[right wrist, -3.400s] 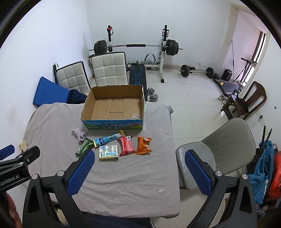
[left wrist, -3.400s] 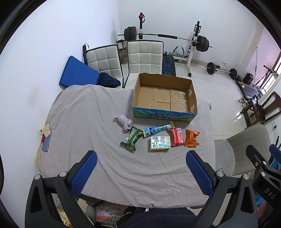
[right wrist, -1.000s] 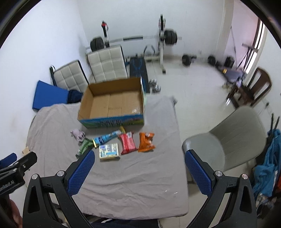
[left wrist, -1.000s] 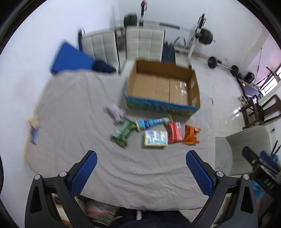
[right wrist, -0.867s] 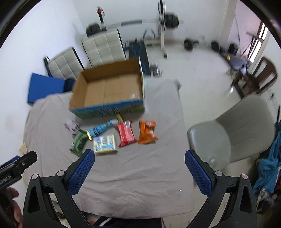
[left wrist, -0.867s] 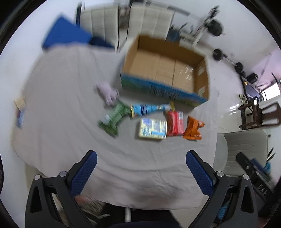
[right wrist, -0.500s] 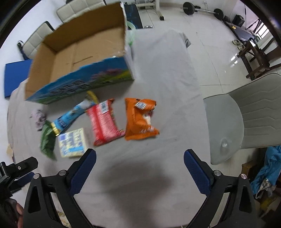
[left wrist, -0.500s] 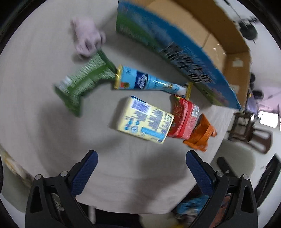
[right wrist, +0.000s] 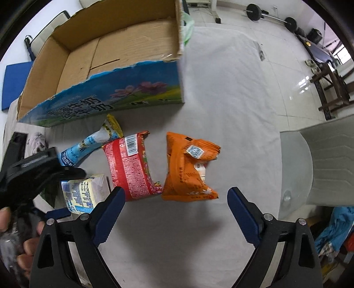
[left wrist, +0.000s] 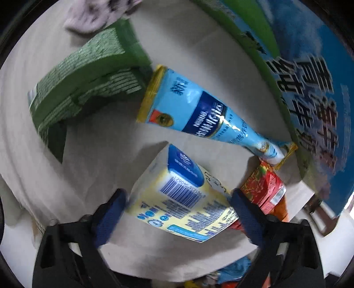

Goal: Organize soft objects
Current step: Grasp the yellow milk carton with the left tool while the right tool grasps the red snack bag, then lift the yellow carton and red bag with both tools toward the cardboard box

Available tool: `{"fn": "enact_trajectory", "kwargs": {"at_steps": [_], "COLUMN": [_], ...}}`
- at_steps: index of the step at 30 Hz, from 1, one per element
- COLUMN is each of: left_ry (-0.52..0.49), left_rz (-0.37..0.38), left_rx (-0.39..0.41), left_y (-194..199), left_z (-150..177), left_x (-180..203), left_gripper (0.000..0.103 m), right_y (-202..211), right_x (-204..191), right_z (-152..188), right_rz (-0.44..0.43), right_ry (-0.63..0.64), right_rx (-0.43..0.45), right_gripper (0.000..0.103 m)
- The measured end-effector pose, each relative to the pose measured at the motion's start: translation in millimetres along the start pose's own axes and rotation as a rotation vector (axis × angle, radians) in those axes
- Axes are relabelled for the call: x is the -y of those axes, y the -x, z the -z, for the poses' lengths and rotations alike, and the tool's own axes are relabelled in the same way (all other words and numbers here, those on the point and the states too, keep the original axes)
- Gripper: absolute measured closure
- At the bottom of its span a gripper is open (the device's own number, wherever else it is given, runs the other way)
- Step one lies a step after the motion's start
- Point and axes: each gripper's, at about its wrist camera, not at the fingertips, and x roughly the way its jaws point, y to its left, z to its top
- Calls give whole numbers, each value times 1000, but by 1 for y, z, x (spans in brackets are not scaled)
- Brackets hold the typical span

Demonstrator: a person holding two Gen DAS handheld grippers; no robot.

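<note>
Left gripper [left wrist: 179,212]: sitting low over the grey cloth, jaws spread wide and straddling the yellow tissue pack [left wrist: 177,203]; whether the pads are touching it cannot be told.
Yellow tissue pack: lying flat, one in number, long axis running between the two blue pads, blue-capped end pointing toward the blue pouch [left wrist: 199,110].
Blue pouch: one, lying on its side, wide gold-edged end pointing toward the green packet [left wrist: 84,82], narrow end reaching toward the cardboard box [left wrist: 309,84].
Green packet: one, lying beside a pale lilac cloth bundle [left wrist: 93,13], which is blurred.
Right gripper [right wrist: 176,206]: hovering with jaws spread, gripping nothing, the orange packet [right wrist: 190,166] lying just ahead between its pads.
Orange packet: one, crumpled, long axis running away from the gripper toward the box.
Red packet [right wrist: 130,164]: one, lying just beside the orange one, roughly parallel, barcode end pointing toward the box.
Cardboard box: one, sitting open-topped on the grey cloth [right wrist: 221,99].
Grey chair [right wrist: 320,166]: one, standing beside the table.
</note>
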Motion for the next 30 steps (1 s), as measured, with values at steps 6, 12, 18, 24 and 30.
{"fn": "enact_trajectory", "kwargs": {"at_steps": [6,12,18,24,30], "left_ry": [-295,-628,-377,-153,-155], "left_rz": [-147,-412,-283,-142,-107], "left_rx": [56,194,151,141,42], "left_y": [10,14,14,20,-25], "left_z": [16,44,26,29,27], "left_x": [7,13,-25,-84,-105], "left_gripper": [22,22,22,21,21], "right_y": [-8,-36,-82,-93,-95], "right_x": [-14,-38,-68,-63,-61], "right_z": [-9,-23,-26,-13,16], "right_rz": [-92,-177,-98,-57,-41], "right_ry": [17,5,52,76,124], "right_rx": [-47,-126,-207,-242,-300], "right_gripper": [8,10,36,52,52]}}
